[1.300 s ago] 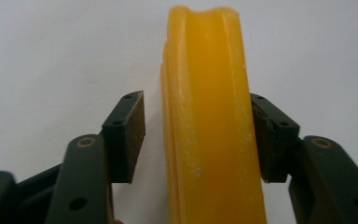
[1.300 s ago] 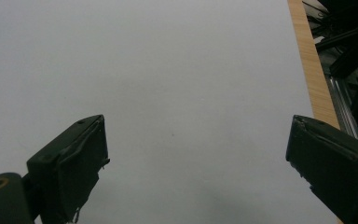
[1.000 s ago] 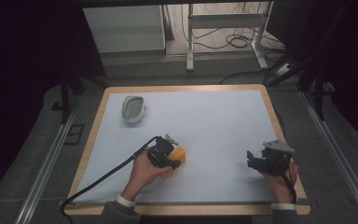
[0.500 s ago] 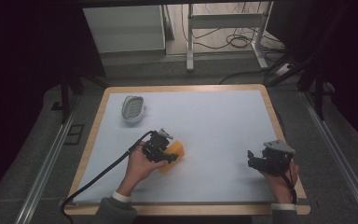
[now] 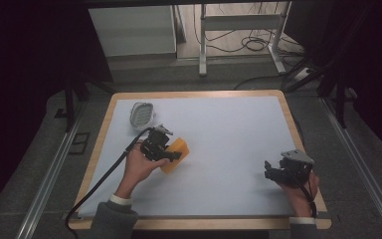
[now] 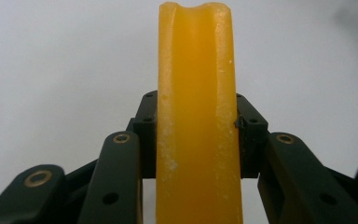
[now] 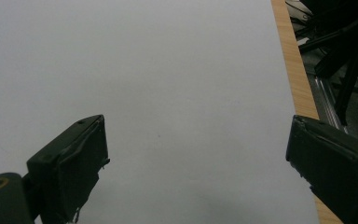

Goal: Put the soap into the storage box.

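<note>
My left gripper (image 5: 171, 153) is shut on an orange sponge (image 5: 175, 154), held a little above the white table top (image 5: 229, 134) at centre left. In the left gripper view the sponge (image 6: 196, 116) stands on edge between the two pads, which press on both its sides. My right gripper (image 5: 271, 169) rests near the table's front right corner with its jaws wide apart. In the right gripper view the black fingers (image 7: 74, 163) frame bare white surface with nothing between them.
A pale ribbed oval object (image 5: 142, 114) lies near the table's back left corner. The wooden rim (image 5: 199, 93) frames the white top. A black cable (image 5: 104, 179) trails from the left gripper over the front left edge. Desk legs and cables stand beyond the far edge.
My left hand has lifted the sponge and carried it up and toward the back left of the table. The right hand has stayed where it was.
</note>
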`<state>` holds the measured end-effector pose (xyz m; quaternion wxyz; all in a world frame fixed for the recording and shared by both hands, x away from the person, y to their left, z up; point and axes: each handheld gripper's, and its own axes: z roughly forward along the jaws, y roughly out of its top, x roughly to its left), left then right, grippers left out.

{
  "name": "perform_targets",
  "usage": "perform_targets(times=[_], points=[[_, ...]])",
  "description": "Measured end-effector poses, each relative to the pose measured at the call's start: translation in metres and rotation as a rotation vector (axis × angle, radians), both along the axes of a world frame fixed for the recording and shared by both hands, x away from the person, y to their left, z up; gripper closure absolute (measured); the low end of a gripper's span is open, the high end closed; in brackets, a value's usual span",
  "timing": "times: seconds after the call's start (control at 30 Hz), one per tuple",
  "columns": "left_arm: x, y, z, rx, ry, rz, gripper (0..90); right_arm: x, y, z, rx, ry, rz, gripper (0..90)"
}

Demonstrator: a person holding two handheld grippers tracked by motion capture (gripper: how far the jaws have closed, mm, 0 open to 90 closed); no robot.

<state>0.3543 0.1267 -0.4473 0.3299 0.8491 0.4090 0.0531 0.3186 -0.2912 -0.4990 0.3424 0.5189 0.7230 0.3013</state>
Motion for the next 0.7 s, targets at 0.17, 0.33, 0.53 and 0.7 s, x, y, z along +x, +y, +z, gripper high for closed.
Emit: perform_targets(times=[0.17,0.33,0.53,0.7], points=[[0.006,0.011,0.007,-0.015,-0.008,0.023,61.5,0.000,0.000,0.000,-0.004,0.001,-0.002,5.5],[0.012,0.019,0.011,-0.011,-0.017,0.054,61.5,0.000,0.000,-0.001,-0.008,0.005,-0.005,5.5],[0.020,0.028,0.014,0.002,-0.017,0.073,61.5,0.001,0.000,-0.003,-0.013,0.009,-0.007,5.5],[0.024,0.031,0.019,0.004,-0.026,0.082,61.5,0.001,0.000,-0.003,-0.023,0.007,-0.013,5.5]])
